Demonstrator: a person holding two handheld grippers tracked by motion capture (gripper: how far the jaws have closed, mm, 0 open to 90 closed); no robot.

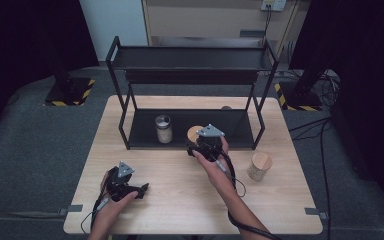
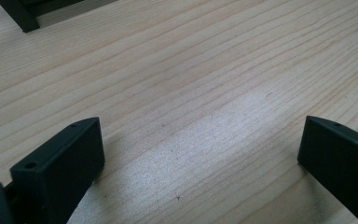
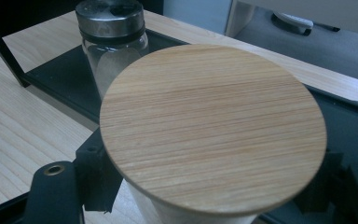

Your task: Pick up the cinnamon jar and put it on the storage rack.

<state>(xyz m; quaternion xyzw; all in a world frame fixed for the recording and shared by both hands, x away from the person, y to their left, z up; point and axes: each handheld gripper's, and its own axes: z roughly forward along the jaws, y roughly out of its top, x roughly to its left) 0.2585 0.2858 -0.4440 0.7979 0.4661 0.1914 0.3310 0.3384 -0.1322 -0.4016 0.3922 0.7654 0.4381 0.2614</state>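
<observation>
Right gripper view: right gripper [image 3: 209, 196] is clamping a wooden-lidded jar [image 3: 213, 126] at the rack's [image 1: 130, 127] lower shelf, near a metal-capped jar [image 3: 112, 42]; left gripper [image 2: 200, 154] is resting wide open over the table [image 2: 191, 70].

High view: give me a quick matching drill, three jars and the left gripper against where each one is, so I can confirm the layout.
Things:
1. metal-lidded glass jar
2. wooden-lidded jar in the right gripper
3. second wooden-lidded jar
4. left gripper

Places:
A. on the bare table, right of the rack
B. open over the table's near left part
C. at the front edge of the rack's bottom shelf, gripped below its lid
D. standing on the rack's bottom shelf, left part

Pairs: 1-D, 2-C, 3-A, 4-B
</observation>
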